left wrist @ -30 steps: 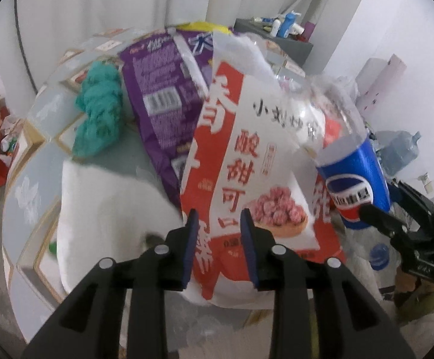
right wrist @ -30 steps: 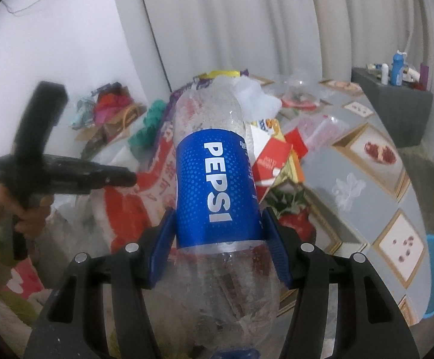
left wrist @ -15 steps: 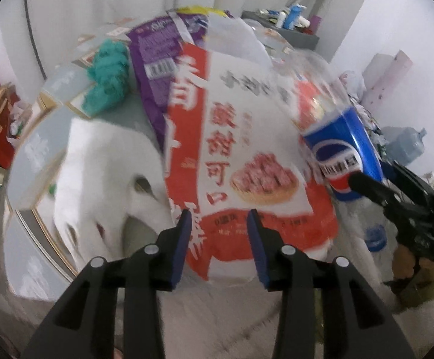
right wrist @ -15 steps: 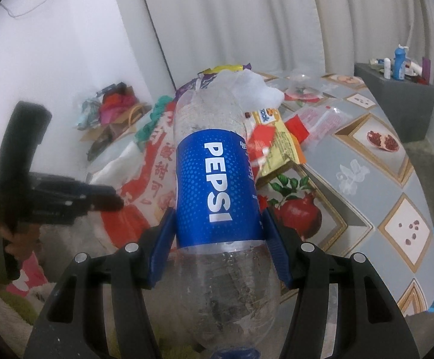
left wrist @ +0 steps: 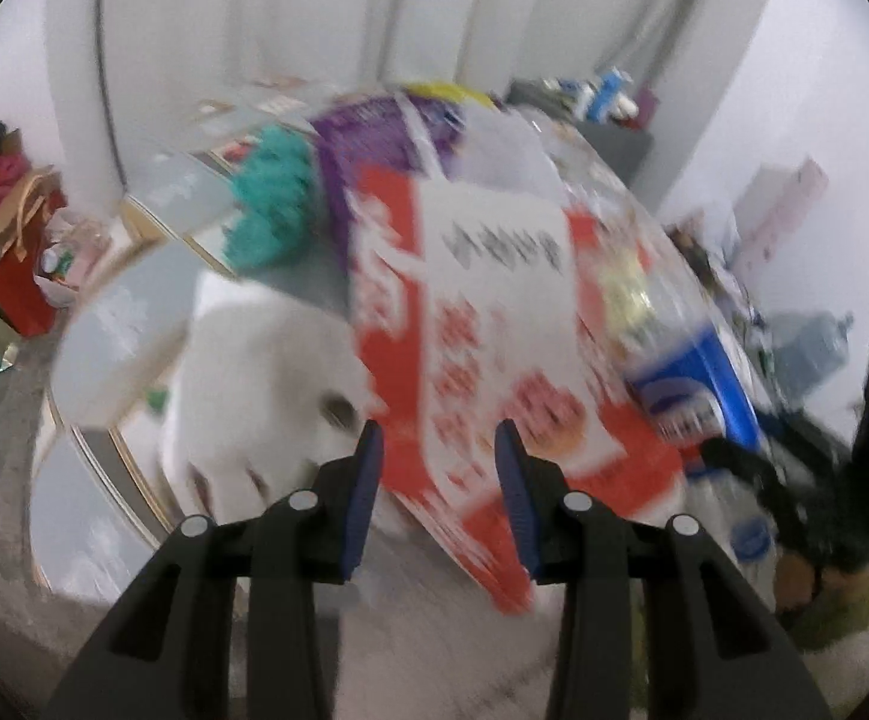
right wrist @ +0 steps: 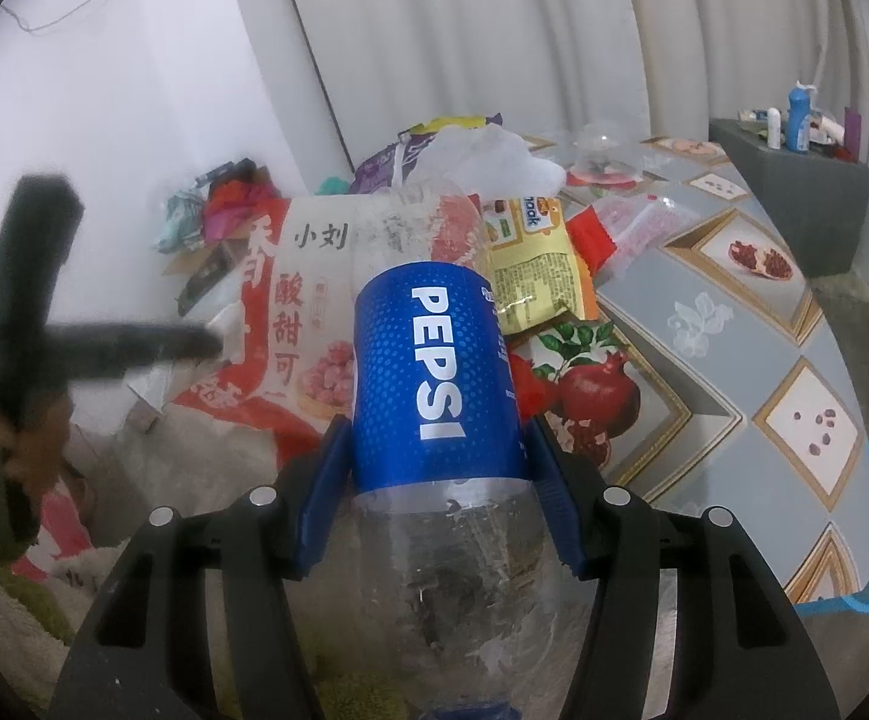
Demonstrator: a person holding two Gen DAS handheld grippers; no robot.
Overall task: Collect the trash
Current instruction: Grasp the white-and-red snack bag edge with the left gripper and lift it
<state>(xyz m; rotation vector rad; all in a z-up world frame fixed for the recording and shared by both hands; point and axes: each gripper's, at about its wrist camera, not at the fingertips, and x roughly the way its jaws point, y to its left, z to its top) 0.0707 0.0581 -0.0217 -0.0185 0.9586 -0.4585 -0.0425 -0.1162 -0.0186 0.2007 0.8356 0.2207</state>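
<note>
Trash covers the grey patterned table (right wrist: 728,324): a red-and-white printed snack bag (left wrist: 494,324) hangs over the table's near edge, a purple foil bag (left wrist: 368,150) just behind it. Left gripper (left wrist: 437,468) has its jaws released, with the snack bag's lower edge between them, unpressed. Right gripper (right wrist: 434,474) has its jaws clenched on a clear plastic Pepsi bottle with a blue label (right wrist: 434,372), beside the snack bag.

I see a clear Pepsi bottle (right wrist: 434,396), blue-labelled, neck toward twelve o'clock; a red-and-white snack bag (right wrist: 290,324) lies at its ten o'clock.
</note>
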